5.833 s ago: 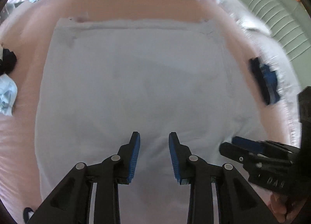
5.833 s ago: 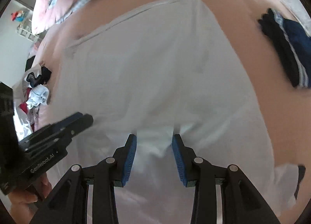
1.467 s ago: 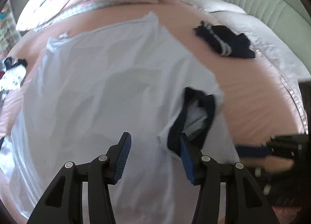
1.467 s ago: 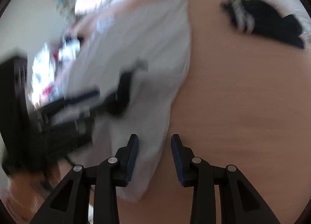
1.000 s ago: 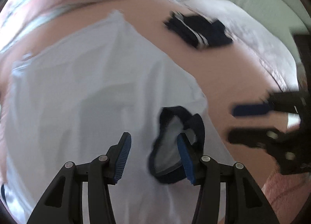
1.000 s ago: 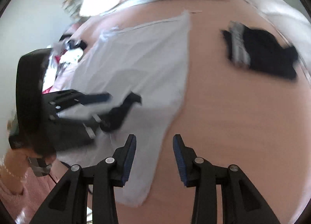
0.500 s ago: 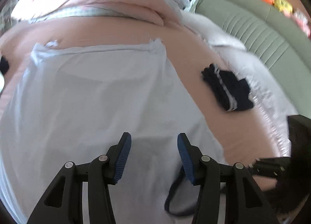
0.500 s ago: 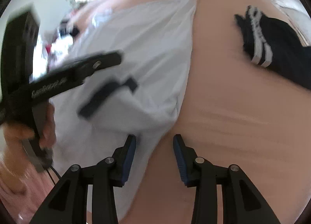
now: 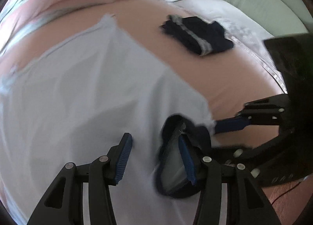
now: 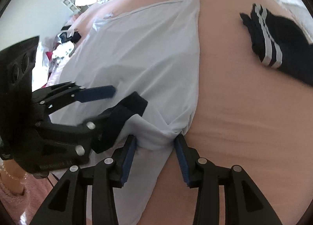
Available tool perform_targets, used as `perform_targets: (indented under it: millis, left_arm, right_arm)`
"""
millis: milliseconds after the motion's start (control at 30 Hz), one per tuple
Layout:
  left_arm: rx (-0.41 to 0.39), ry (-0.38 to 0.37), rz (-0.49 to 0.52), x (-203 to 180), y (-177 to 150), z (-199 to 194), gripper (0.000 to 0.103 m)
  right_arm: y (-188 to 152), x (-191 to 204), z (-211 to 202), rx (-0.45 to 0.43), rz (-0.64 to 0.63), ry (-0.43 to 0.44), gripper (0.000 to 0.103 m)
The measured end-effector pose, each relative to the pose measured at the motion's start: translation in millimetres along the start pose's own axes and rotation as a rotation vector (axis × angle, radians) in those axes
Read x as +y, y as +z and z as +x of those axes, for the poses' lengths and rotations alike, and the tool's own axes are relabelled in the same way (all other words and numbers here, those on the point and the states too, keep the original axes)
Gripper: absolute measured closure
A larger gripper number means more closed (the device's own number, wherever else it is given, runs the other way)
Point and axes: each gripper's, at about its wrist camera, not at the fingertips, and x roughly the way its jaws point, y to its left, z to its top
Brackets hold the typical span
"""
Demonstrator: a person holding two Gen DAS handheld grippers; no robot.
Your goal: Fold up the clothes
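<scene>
One white T-shirt (image 10: pixel 137 53) with a navy collar (image 9: pixel 176 158) lies spread on a pink bed (image 10: pixel 244 117), beside one folded dark garment (image 10: pixel 273 45). Both tools angle downward. The left hand-held gripper (image 9: pixel 154 158) is parted over the collar. The right hand-held gripper (image 10: pixel 154 158), just widening, straddles bunched shirt edge.

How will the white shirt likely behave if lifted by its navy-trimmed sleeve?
The white shirt is probably floppy: it bunches at the right tool. It looks thin and light, creasing softly on the pink bedsheet, so it would likely drape and drag.
</scene>
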Motion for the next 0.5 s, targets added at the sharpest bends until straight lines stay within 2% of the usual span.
perform_targets:
  millis: [33,200,300,333,433,500]
  left_arm:
    - [-0.004,-0.009,-0.001,1,4,2,0.057]
    - [-0.057,-0.137,-0.172,24,18,12,0.057]
    - [-0.071,-0.097,-0.321,39,17,14,0.057]
    - [-0.09,-0.107,-0.378,44,14,7,0.057]
    - [-0.203,-0.114,-0.493,51,-8,-30,0.057]
    - [-0.233,-0.091,-0.504,51,-27,-50,0.057]
  right_arm:
    - [0,0,0,0.0,-0.003,0.001,0.061]
    - [-5,-2,-3,0.004,-0.017,0.001,0.059]
    - [-6,-1,-5,0.004,-0.022,0.006,0.059]
    - [-6,-5,-11,-0.005,-0.003,0.028,0.058]
    - [0,-18,-42,-0.116,0.094,0.173,0.058]
    - [2,-18,-60,-0.205,0.077,0.154,0.058]
